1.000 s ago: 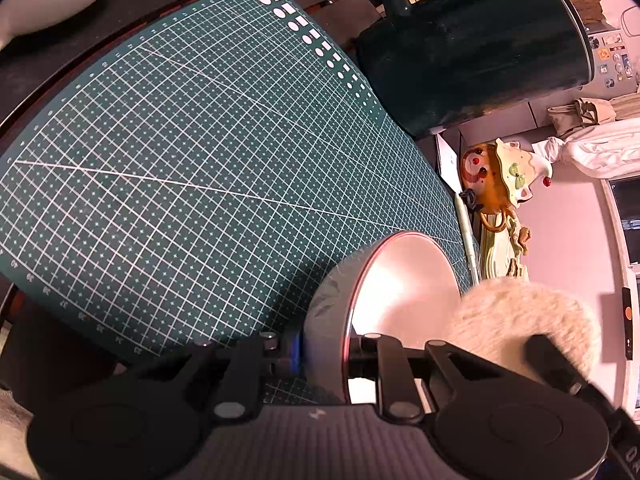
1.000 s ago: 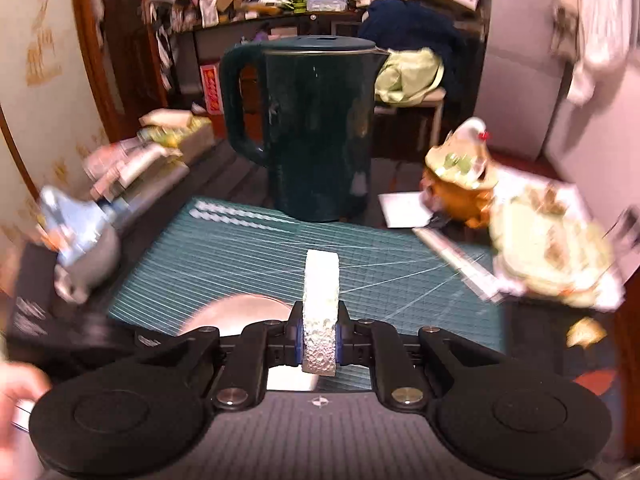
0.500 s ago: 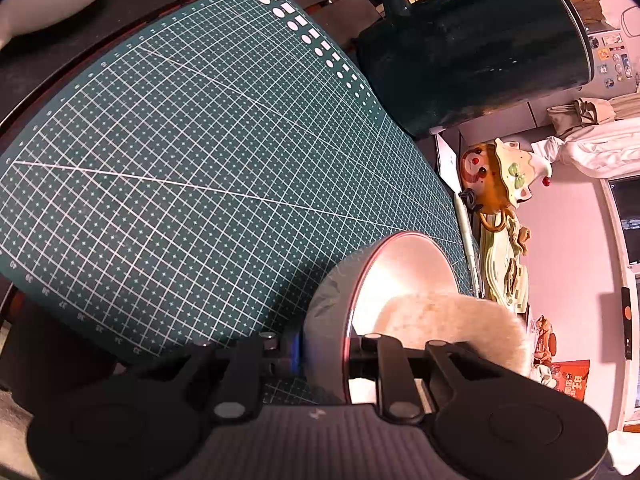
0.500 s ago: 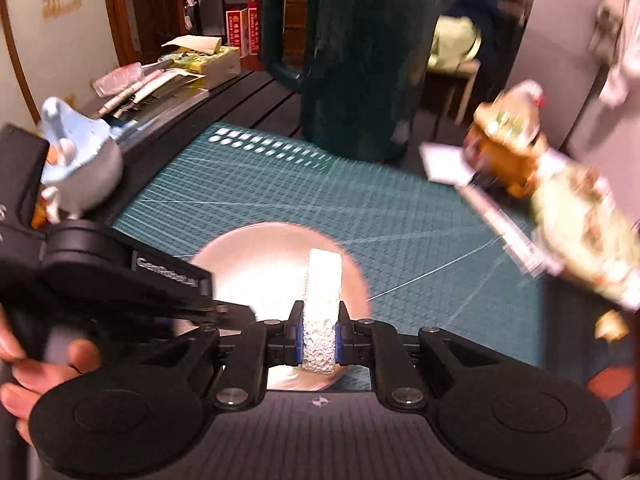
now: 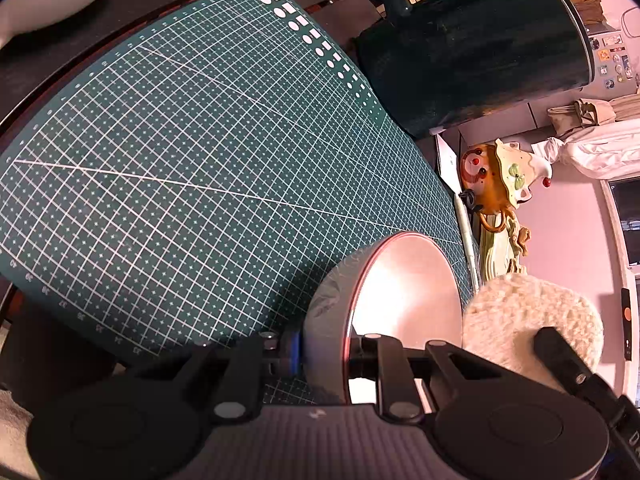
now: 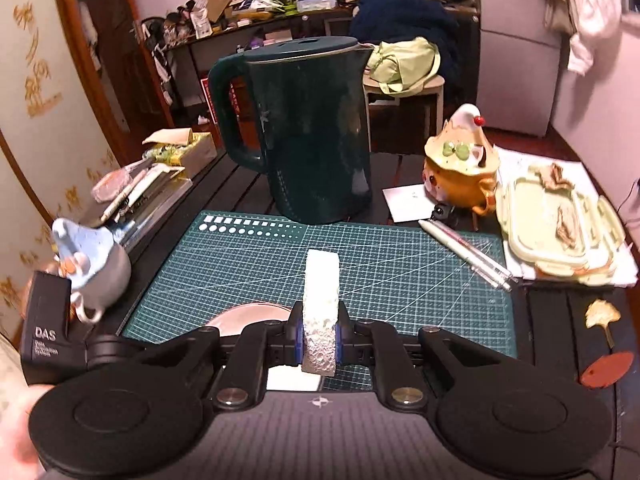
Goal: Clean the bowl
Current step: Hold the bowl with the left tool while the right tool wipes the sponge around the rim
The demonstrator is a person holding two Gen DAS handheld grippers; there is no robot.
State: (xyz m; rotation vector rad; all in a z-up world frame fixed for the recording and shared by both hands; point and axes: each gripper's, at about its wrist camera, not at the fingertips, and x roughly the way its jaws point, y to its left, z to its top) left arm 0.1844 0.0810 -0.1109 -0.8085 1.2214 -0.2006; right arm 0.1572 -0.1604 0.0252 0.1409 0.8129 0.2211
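Left gripper (image 5: 324, 354) clamps bowl (image 5: 404, 280) rim

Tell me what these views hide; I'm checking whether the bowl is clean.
- Bowl bottom, left wrist view: cut off behind the left gripper.
- Bowl, right wrist view: only a rim sliver; right gripper covers the rest.
- Sponge wiping face: edge-on in the right wrist view.
- Residue: unreadable under glare.
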